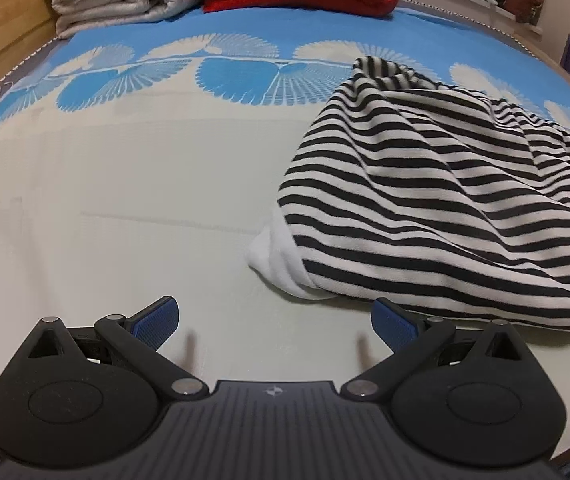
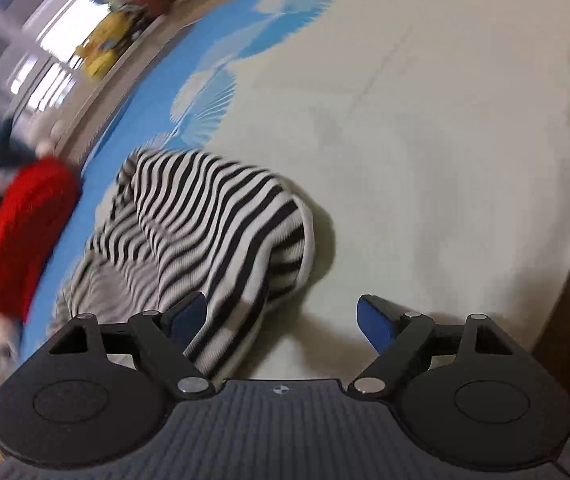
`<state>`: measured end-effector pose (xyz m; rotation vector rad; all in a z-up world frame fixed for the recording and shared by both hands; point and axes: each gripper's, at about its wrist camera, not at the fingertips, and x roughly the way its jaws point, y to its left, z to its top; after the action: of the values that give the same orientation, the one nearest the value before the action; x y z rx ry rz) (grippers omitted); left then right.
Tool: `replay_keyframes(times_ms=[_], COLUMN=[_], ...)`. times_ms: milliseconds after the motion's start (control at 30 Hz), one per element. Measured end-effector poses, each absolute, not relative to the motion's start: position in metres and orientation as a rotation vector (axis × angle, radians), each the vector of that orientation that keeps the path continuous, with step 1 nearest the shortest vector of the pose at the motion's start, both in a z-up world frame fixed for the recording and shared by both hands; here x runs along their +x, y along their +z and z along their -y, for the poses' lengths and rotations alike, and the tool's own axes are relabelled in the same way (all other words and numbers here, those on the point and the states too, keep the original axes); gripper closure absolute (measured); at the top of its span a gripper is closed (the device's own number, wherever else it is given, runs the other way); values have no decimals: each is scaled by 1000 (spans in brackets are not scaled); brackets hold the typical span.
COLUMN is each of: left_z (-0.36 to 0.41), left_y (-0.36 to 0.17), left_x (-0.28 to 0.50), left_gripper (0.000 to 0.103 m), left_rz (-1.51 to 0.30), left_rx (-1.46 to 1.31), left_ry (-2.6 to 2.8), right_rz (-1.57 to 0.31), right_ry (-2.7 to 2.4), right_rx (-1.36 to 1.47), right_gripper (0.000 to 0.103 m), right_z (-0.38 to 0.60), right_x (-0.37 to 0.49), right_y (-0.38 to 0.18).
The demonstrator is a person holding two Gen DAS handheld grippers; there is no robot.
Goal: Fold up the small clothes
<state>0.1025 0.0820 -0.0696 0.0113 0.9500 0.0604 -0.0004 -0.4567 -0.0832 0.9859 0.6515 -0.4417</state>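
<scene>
Left wrist view: left gripper point(image 1: 275, 320) jaws wide apart, empty; striped garment point(image 1: 445, 200) crumpled just ahead to its right

Right wrist view: right gripper point(image 2: 283, 316) spread, nothing pinched; striped garment point(image 2: 205, 232) ahead-left, reaching its left finger

Advice: pinch one hem edge, not the bunched folds

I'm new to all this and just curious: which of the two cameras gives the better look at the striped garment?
The left wrist view: the striped garment is sharp there, its crumpled folds clear, though its right side runs out of frame. In the right wrist view it is blurred and partly hidden behind the gripper.
</scene>
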Motion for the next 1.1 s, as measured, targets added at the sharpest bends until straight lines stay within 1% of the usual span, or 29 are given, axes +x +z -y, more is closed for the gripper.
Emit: replay_keyframes(times_ms=[167,200,233,267,300,333,400,567,633,733,800,833,900,967,1033,1100], left_z=[-97,-101,-105,-110,-116,-123,-135,-148,-152,-157,-163,-167,-176,-187,-195,-199], left_y=[-73,-74,-74,-74,-74,-74,-72,-68,-67,-64,-62,-60,-57,-56,-57,-58], left_x=[117,121,125,128,131,134,137,140,140,139,137,136,132,128,127,124], left_gripper=[0,0,0,0,0,0,0,0,0,0,0,0,0,0,0,0], left_rz=[-970,-977,-985,-992,-998,-1004,-1005,-1011,-1014,-1011,-999,-993,-983,-975,-979,-988], left_rx=[-50,-70,-94,-117,-144,-172,-210,-230,-244,-252,-257,-263,-286,-321,-339,-345], left_ry=[132,146,162,178,195,214,253,315,315,318,331,341,366,390,403,401], right_rz=[-592,-573,-546,-532,-527,-539,-537,-551,-505,-400,-345,-327,-318,-350,-463,-579], right_ry=[-399,-410,-418,-423,-430,-421,-448,-523,-505,-349,-191,-99,55,200,341,389], right_rx=[1203,1244,1275,1281,1254,1221,1215,977,766,388,134,-10,-252,-461,-621,-670], right_gripper=[18,17,18,27,82,86,86,86,86,86,86,86,86,86,86,85], right_z=[470,471,473,474,475,477,478,450,420,331,249,201,123,58,11,-10], right_x=[27,31,35,39,43,48,49,66,77,93,98,96,85,70,62,58], right_y=[-99,-103,-106,-107,-106,-106,-103,-72,-41,16,44,48,35,-3,-57,-99])
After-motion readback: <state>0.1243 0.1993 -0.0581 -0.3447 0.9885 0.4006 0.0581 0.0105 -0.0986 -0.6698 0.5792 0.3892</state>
